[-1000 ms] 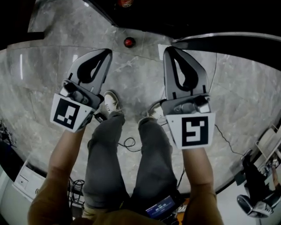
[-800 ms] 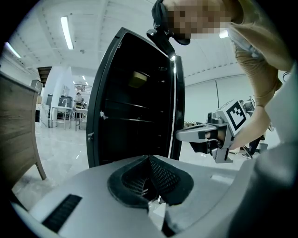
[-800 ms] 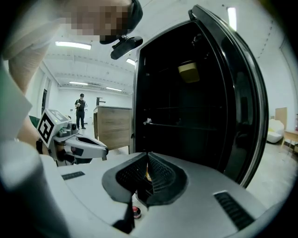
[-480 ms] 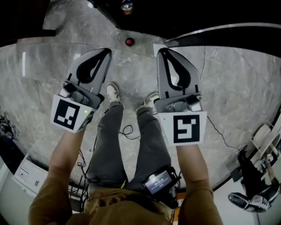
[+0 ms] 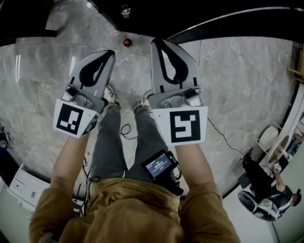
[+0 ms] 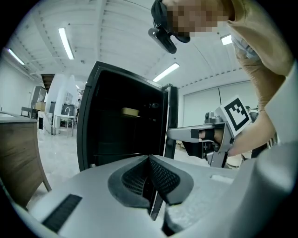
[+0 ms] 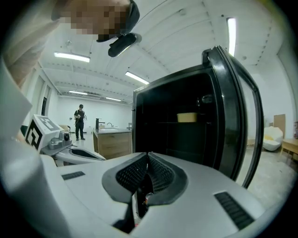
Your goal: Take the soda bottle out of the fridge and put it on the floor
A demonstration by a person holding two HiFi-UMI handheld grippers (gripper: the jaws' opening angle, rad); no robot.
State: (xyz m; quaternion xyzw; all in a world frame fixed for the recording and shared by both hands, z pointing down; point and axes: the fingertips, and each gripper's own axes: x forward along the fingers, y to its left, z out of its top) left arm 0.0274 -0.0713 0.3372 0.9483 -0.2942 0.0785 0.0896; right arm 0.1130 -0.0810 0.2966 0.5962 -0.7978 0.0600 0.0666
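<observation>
Soda bottle [image 5: 127, 42]: seen from above in the head view as a small round red cap, upper middle of the frame. It stands on the grey marble floor [image 5: 237, 85], just in front of the dark edge of the fridge [image 5: 147, 19], and is free of both tools. Left gripper [image 5: 111, 52]: left of centre, jaws pressed together with nothing between them; its own view shows the ribbed pads meeting along one line. Right gripper [image 5: 155, 41]: tip to the right of the bottle in the frame, jaws likewise clenched and empty. In the right gripper view a speck of red shows low in the slot behind the pads, too small to identify. The two tools lie side by side, apart, tips towards the fridge. Fridge door [image 7: 235, 116] stands open at the right of the right gripper view. The interior is dark, with a yellow box [image 7: 187, 117] on an upper shelf. A small round item [image 5: 125, 9] with a pale top sits in the dark area at the top edge of the head view; cannot tell what it is. Lower centre, below the tools: the person's grey trouser legs [image 5: 107, 142], light shoes [image 5: 110, 95] and a small screen device [image 5: 159, 166] at the waist. A thin dark cable [image 5: 126, 129] loops on the floor between the legs. Left part of the right gripper view, in the background: a wooden counter [image 7: 111, 143] and a standing person [image 7: 80, 122].
</observation>
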